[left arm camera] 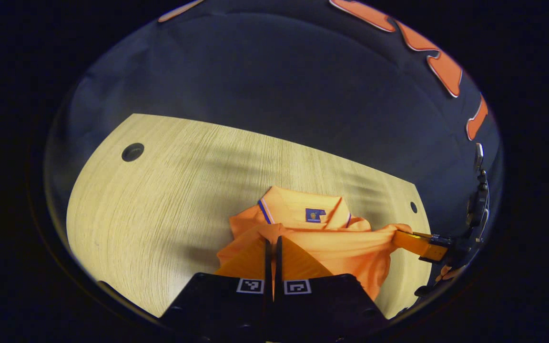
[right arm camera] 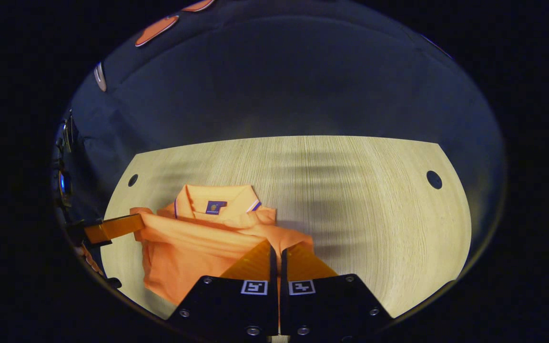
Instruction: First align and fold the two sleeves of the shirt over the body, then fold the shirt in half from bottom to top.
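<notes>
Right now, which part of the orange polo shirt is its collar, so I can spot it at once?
On the pale wooden table lies the orange polo shirt. Its collar sits at the far edge, away from both grippers. It alone carries a small blue label and striped trim.

The shirt (left arm camera: 331, 247) is plain orange; its collar (left arm camera: 298, 202) carries a thin blue and white stripe along the edge, and a small dark blue label (left arm camera: 315, 215) with a yellowish mark sits inside the neck. The table (right arm camera: 350, 190) is pale wood with fine straight grain and small dark round holes (right arm camera: 433, 179).
</notes>
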`<state>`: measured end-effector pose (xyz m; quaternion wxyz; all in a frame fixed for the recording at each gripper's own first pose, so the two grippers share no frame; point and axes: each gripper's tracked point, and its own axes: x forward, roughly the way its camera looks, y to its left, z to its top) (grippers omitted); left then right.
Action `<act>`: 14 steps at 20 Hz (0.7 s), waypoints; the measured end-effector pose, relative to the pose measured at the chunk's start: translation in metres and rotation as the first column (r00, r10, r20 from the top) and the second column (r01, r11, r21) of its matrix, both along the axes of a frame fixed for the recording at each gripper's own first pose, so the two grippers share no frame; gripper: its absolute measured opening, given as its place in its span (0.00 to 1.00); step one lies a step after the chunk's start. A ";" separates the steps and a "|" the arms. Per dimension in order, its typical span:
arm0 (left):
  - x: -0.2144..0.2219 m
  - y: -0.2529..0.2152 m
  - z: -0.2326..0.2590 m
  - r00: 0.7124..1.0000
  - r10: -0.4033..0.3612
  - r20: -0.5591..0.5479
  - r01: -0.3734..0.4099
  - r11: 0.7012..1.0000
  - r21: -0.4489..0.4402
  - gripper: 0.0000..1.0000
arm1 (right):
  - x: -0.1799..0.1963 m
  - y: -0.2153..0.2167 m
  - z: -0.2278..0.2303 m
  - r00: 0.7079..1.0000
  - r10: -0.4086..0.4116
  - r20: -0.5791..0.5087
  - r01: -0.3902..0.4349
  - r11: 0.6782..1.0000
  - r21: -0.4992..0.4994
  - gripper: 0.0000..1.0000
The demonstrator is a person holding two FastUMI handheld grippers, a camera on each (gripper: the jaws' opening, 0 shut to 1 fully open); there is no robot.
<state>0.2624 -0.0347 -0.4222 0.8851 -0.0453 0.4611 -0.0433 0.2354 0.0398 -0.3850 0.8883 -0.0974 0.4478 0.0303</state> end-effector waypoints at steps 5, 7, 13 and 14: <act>0.016 0.020 -0.007 0.999 0.038 0.033 -0.040 0.997 0.063 0.47 | 0.008 -0.014 -0.006 1.000 -0.018 0.009 0.019 1.000 -0.017 0.59; 0.020 0.030 -0.002 0.996 0.066 0.064 -0.072 0.993 0.095 1.00 | 0.010 -0.018 0.003 0.999 -0.025 0.030 0.025 1.000 -0.015 1.00; 0.016 0.036 0.074 0.969 0.092 0.230 -0.121 0.986 0.112 0.99 | 0.005 -0.014 0.059 0.990 -0.019 0.142 0.021 1.000 -0.008 0.99; 0.014 0.033 0.096 0.960 0.081 0.270 -0.115 0.987 0.113 0.99 | 0.001 -0.011 0.073 0.986 -0.012 0.168 0.014 1.000 -0.014 0.99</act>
